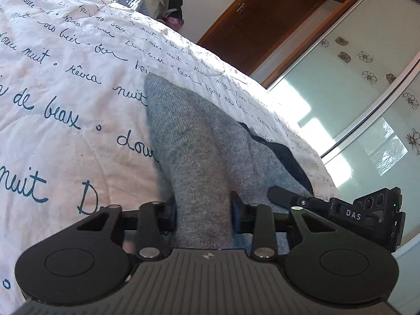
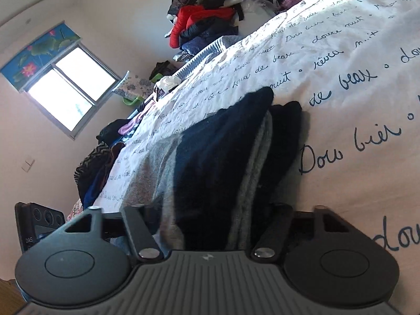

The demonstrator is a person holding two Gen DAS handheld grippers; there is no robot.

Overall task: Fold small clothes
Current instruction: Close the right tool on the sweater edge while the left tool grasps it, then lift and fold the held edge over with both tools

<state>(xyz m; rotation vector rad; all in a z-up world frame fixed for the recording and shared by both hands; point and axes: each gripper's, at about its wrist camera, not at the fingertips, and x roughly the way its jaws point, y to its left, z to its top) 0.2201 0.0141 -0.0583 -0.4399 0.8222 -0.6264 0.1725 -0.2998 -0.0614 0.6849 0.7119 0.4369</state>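
a grey sock [image 1: 199, 141] with a dark heel patch lies on the white bedcover [image 1: 65, 86], the one with dark blue handwriting all over it. the left gripper [image 1: 203, 219] has its 2 jaws squeezed onto a raised fold of the sock, with blue pads pressing it from both sides, so it is gripping the cloth. the right gripper [image 2: 212, 225] shows up at the right edge of the left view, just beside the same sock. in its own view, its jaws hug a thick bunch of navy and grey sock [image 2: 223, 141] cloth, and the cloth fills the gap between them. the far end of the bunch rests on the bedcover [image 2: 341, 52]. a pile of clothes [image 2: 207, 18] with a red jacket on it sits past the far end of the bed. a bright window [image 2: 71, 89] is in the wall.
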